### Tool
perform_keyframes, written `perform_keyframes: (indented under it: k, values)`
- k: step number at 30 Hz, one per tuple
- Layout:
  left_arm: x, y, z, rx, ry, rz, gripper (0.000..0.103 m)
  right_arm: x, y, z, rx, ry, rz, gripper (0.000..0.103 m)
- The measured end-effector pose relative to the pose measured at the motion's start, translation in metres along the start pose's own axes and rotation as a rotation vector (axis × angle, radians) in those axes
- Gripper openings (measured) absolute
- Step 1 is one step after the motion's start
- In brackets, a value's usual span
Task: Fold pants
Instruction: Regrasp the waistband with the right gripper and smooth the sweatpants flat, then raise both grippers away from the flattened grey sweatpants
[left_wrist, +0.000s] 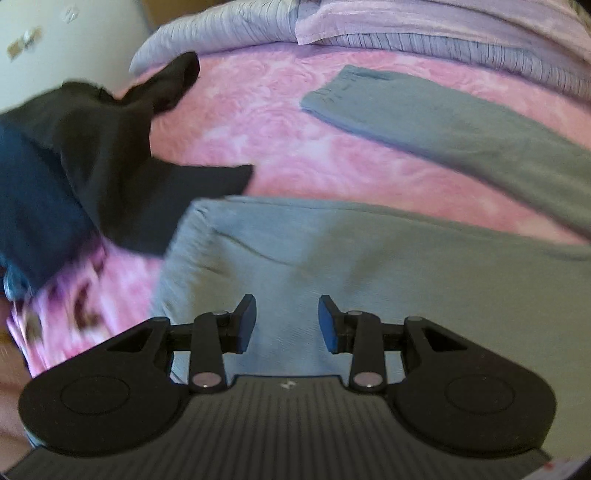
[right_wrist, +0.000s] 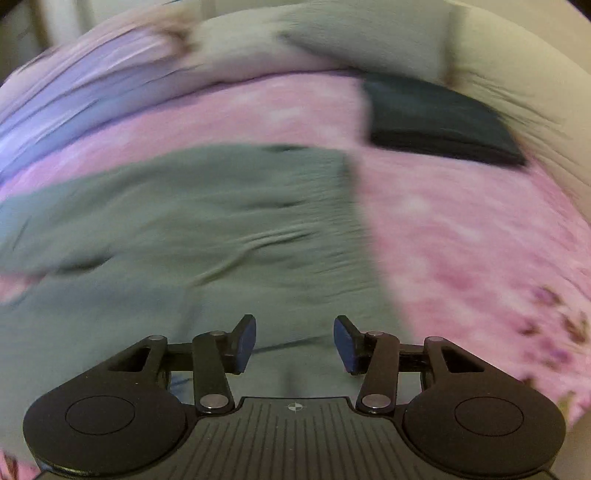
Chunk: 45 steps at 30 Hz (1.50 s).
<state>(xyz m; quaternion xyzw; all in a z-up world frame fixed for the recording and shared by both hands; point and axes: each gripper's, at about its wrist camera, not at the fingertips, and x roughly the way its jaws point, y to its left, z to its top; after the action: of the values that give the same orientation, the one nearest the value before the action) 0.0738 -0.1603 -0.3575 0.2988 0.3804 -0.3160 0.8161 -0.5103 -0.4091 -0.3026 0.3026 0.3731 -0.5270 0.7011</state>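
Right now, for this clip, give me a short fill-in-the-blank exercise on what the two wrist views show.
1. The grey pants lie on a ____ bedspread.
2. Both the left gripper and the right gripper are ____, holding nothing.
3. In the right wrist view, the folded dark garment lies ____ the pants.

Missing words: pink; open; beyond

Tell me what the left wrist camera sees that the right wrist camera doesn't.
Only the left wrist view shows the loose black garment bunched at the left, and the gray pants' far leg. Only the right wrist view shows a neatly folded dark garment. Both show the gray pants on the pink bedspread, with each gripper's jaws open above them.
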Motion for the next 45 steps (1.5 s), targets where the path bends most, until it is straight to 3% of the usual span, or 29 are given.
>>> perform_keyframes:
  k: [3, 5, 7, 8, 11, 15, 18, 23, 32, 38, 45]
  values:
    - [0.024, 0.024, -0.012, 0.053, 0.031, 0.028, 0.035, 0.016, 0.04, -0.033, -0.025, 0.033, 0.025, 0.044]
    - [0.031, 0.039, -0.029, 0.099, 0.057, 0.038, 0.034, 0.034, 0.052, -0.06, -0.032, 0.121, 0.007, 0.045]
    - [0.024, 0.049, -0.045, 0.145, 0.036, 0.019, 0.034, 0.024, 0.063, -0.084, -0.105, 0.049, -0.033, 0.047]
    - [0.02, 0.053, -0.052, 0.17, 0.045, 0.024, 0.034, 0.02, 0.069, -0.09, -0.155, 0.056, -0.055, 0.047]
    - [0.008, 0.055, -0.057, 0.165, 0.089, 0.045, 0.034, 0.007, 0.078, -0.086, -0.197, 0.134, -0.091, 0.047]
    - [-0.015, 0.059, -0.048, 0.054, 0.166, -0.009, 0.035, -0.02, 0.079, -0.071, -0.124, 0.177, -0.062, 0.05]
    - [-0.045, 0.05, -0.045, 0.032, 0.202, -0.053, 0.036, -0.047, 0.081, -0.065, -0.061, 0.192, 0.008, 0.054]
    - [-0.122, 0.01, -0.045, 0.084, 0.202, -0.15, 0.044, -0.092, 0.078, -0.059, -0.047, 0.178, 0.058, 0.061]
    - [-0.261, -0.029, -0.071, 0.101, 0.127, -0.274, 0.054, -0.198, 0.063, -0.071, -0.092, 0.125, 0.152, 0.066]
    - [-0.335, -0.034, -0.088, 0.104, 0.066, -0.296, 0.058, -0.261, 0.052, -0.082, -0.143, 0.1, 0.213, 0.067]
    - [-0.383, -0.029, -0.104, 0.091, 0.025, -0.283, 0.065, -0.296, 0.041, -0.093, -0.157, 0.085, 0.242, 0.067]
